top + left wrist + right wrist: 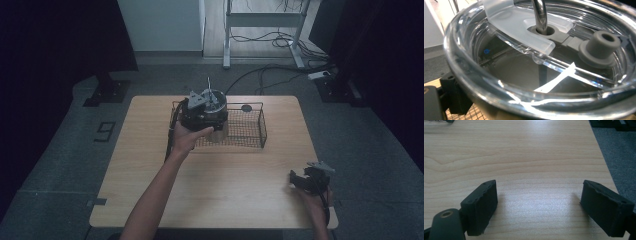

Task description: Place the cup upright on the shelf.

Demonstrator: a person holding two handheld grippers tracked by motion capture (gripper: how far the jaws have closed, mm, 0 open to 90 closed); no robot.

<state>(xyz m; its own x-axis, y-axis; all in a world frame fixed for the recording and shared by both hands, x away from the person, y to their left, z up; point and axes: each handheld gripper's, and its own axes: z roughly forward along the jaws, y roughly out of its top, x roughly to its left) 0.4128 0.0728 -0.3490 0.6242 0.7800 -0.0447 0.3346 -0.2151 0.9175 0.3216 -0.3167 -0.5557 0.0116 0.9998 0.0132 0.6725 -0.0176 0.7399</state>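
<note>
The main thing here is a tumbler [216, 102] with a clear lid [529, 62] and a metal straw [540, 15] that goes down through a grey seal in the lid. It stands at the left end of a black wire basket [250, 131], which sits near the far edge of the counter [215, 190], about the middle of its width. In the left gripper view I see wire mesh below the cup, so I judge it is inside the basket or just over it, but I cannot tell if its bottom rests on the mesh.

My left gripper [200, 116] is pressed up against the near side of the tumbler, with my left hand [186, 137] behind it. Its camera looks from very close on the lid, and one black jaw shows at the lower left beside the cup wall. The other jaw is hidden, so I cannot tell if this gripper is clamping the cup or only touching it.

My right gripper [539, 205] rests low over the counter near the near right corner, well apart from the basket, and it is released, with jaws spread wide and nothing between them. I think it is parked there to stay out of the way.

The cup's body is hidden behind the left gripper in the high view.
</note>
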